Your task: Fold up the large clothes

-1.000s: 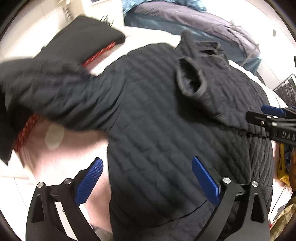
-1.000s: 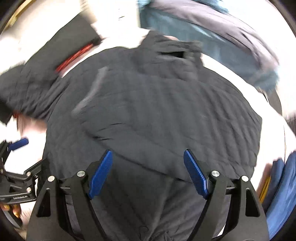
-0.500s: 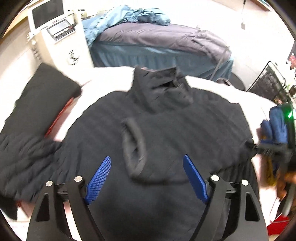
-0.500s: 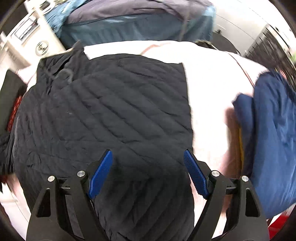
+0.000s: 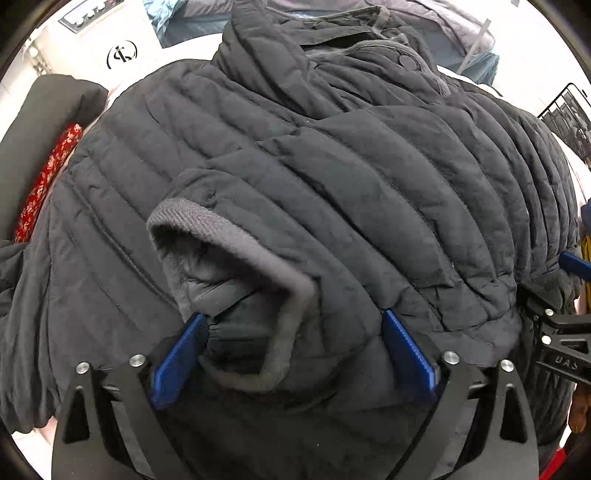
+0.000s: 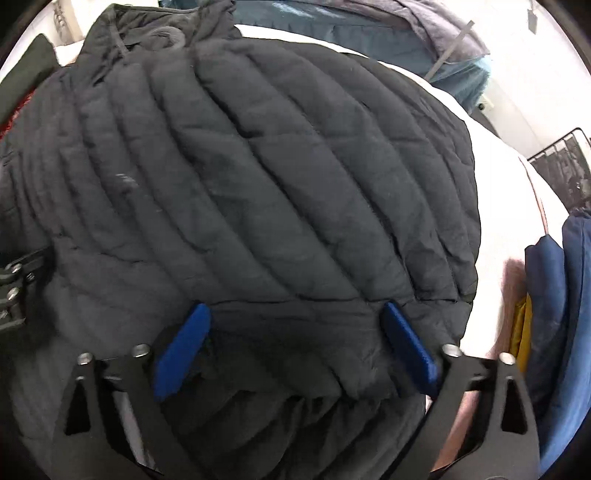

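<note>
Centrally, a dark quilted jacket (image 5: 332,177) was found spread across a pale surface (image 6: 495,206), filling most of both wrist views. Its collar (image 5: 332,48) was recorded at the top of the left wrist frame, and one sleeve was seen folded over the body, its grey ribbed cuff (image 5: 236,240) lying open in the lower middle of that frame. The left gripper (image 5: 291,354) was observed low over the cuff with its jaws opening and spread wide; the cuff and the fabric beneath it lay between the blue pads (image 5: 177,362), but no pinch on the cloth could be confirmed. The right gripper (image 6: 293,350) was likewise noted at the bottom of its own frame with jaws opening and set wide, straddling the near edge of the folded jacket; whether the pads pressed into the fabric could not be told. Part of the right gripper was also visible at the right edge of the left wrist frame. A black item with red patterned trim (image 5: 48,173) was logged at the left edge of the left wrist frame, and a blue garment (image 6: 565,314) at the right edge of the right wrist frame. A bed with grey and blue covers (image 6: 369,26) was noted along the top.
</note>
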The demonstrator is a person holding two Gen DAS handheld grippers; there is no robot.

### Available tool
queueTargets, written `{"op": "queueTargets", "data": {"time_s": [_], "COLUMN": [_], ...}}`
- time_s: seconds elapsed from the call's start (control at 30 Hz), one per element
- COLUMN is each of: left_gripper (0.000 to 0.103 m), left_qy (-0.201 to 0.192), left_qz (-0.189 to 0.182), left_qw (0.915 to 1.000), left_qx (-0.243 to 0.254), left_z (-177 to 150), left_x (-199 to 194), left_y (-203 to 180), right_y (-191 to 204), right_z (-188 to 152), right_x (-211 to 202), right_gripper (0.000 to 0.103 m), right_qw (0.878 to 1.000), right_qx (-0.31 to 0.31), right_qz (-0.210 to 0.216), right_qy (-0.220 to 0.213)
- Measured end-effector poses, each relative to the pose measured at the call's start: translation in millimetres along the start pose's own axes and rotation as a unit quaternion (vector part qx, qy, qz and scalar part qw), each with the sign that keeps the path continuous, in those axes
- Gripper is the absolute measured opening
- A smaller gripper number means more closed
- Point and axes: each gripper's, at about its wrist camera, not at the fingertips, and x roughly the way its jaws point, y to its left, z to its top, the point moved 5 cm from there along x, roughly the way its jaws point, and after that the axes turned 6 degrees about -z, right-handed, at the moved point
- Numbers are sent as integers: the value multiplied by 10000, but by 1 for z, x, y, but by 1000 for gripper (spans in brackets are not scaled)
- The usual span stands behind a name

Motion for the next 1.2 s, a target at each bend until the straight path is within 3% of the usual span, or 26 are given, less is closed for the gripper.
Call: {"op": "queueTargets", "data": {"time_s": [0.4, 0.6, 0.83, 1.0, 1.07, 1.13, 1.2], "left_gripper": [97, 97, 97, 96, 96, 96, 96], "left_qy": [-1279, -1426, -1747, -1871, -2084, -2463, -2900], "left_qz": [-66, -9, -115, -110, -123, -251, -341], "left_qw": [9918, 9898, 9846, 9820, 9757, 9627, 9418], "left_qx": [8, -5, -11, -237, -670, -1096, -1665], "left_z": [-26, -30, -46, -51, -60, -74, -96], "left_x": [-6, -9, -15, -32, -56, -87, -123], "left_y": [-3, -8, -2, 5, 18, 34, 58], "right_y": [-5, -6, -15, -18, -18, -18, -18], "right_z": [-19, -27, -30, -27, -29, -27, -33], "right_x": [0, -5, -15, -17, -19, -25, -35], "right_gripper": [98, 98, 98, 98, 98, 98, 98], "right_qw": [9946, 9945, 9881, 9879, 9882, 9896, 9894], "right_qx": [394, 431, 471, 483, 478, 427, 457], "right_qz": [237, 329, 280, 328, 345, 314, 330], "right_qy": [-935, -898, -1438, -1438, -1415, -1338, -1339]}}
